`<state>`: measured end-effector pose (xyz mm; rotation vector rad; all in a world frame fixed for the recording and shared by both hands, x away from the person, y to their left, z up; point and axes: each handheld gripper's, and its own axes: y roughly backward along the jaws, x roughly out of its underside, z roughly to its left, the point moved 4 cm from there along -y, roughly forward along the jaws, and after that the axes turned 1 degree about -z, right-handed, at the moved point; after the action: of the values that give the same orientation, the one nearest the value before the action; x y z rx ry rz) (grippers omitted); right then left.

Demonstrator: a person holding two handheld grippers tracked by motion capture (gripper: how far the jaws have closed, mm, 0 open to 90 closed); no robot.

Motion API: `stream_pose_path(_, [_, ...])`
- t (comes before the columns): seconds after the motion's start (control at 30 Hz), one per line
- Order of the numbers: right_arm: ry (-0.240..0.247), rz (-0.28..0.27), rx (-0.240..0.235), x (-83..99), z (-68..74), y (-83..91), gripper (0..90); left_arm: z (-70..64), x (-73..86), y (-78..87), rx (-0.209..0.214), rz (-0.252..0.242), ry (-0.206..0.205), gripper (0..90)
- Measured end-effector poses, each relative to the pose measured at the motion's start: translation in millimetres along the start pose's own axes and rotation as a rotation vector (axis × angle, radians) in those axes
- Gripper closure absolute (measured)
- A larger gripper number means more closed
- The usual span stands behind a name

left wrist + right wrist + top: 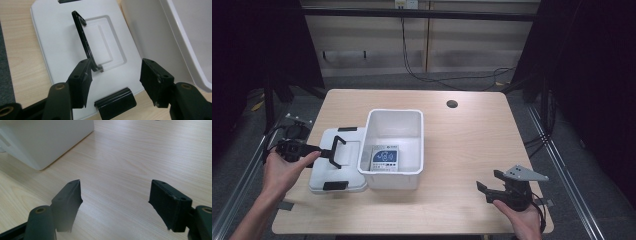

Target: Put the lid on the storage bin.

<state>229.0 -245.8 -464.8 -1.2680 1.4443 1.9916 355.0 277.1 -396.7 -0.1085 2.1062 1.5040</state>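
Two grippers at a wooden table (pixel 462 150); lid and bin left of centre.
The left gripper (pixel 333 151) hovered over the white lid (pixel 324 172), jaws wide, one pad touching its raised black handle (pixel 83 40). The lid lay flat against the open white bin (pixel 394 142), which held a printed box (pixel 384 159). The right gripper (pixel 492 182) sat well apart, jaws wide and empty.

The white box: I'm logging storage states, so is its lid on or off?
Off. The white box stands open-topped with a printed packet visible inside, and the lid lies flat on the table beside it.
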Motion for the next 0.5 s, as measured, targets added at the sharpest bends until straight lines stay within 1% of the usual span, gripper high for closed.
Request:
stream_pose_path(0.07, [-0.003, -0.001, -0.002, -0.2, 0.4, -0.4, 25.3, 0.6, -2.4, -0.9, -0.016, 0.015, -0.004, 45.0])
stream_pose_path(0.1, [0.000, 0.000, -0.001, -0.1, 0.2, -0.4, 25.3, -0.2, -4.0, -1.7, -0.015, 0.023, -0.003, 45.9])
stream_pose_path(0.17, [-0.002, 0.000, -0.002, 0.0, 0.1, -0.1, 25.3, -0.4, -6.5, -3.2, -0.025, 0.042, -0.017, 47.8])
stream_pose_path(0.2, [-0.003, 0.001, -0.001, 0.1, 0.0, -0.3, 25.2, -0.5, -7.7, -3.9, -0.024, 0.043, -0.020, 49.2])
stream_pose_path(0.23, [-0.004, 0.001, -0.002, 0.1, 0.0, -0.3, 25.2, -0.3, -9.4, -5.6, -0.028, 0.055, -0.018, 50.3])
stream_pose_path(0.3, [-0.004, 0.002, -0.003, 0.2, 0.0, -0.4, 25.2, -0.2, -10.9, -6.9, -0.028, 0.059, -0.016, 51.1])
stream_pose_path(0.33, [-0.007, 0.005, -0.003, 0.4, 0.3, -0.3, 25.1, 0.5, -12.3, -8.4, -0.037, 0.068, -0.019, 54.5])
stream_pose_path(0.4, [-0.008, 0.006, -0.004, 0.6, 0.3, -0.4, 25.0, 2.7, -15.6, -12.6, -0.049, 0.087, -0.008, 55.3])
stream_pose_path(0.43, [-0.007, 0.007, -0.004, 0.6, 0.3, -0.5, 25.1, 3.1, -17.2, -14.4, -0.053, 0.089, 0.000, 55.8])
stream_pose_path(0.47, [-0.005, 0.007, -0.005, 0.7, 0.1, -0.9, 25.1, 4.3, -19.0, -15.3, -0.056, 0.102, -0.010, 56.3])
stream_pose_path(0.5, [-0.004, 0.011, -0.004, 1.0, -0.1, -1.2, 25.1, 5.3, -21.2, -16.5, -0.065, 0.104, -0.004, 57.7])
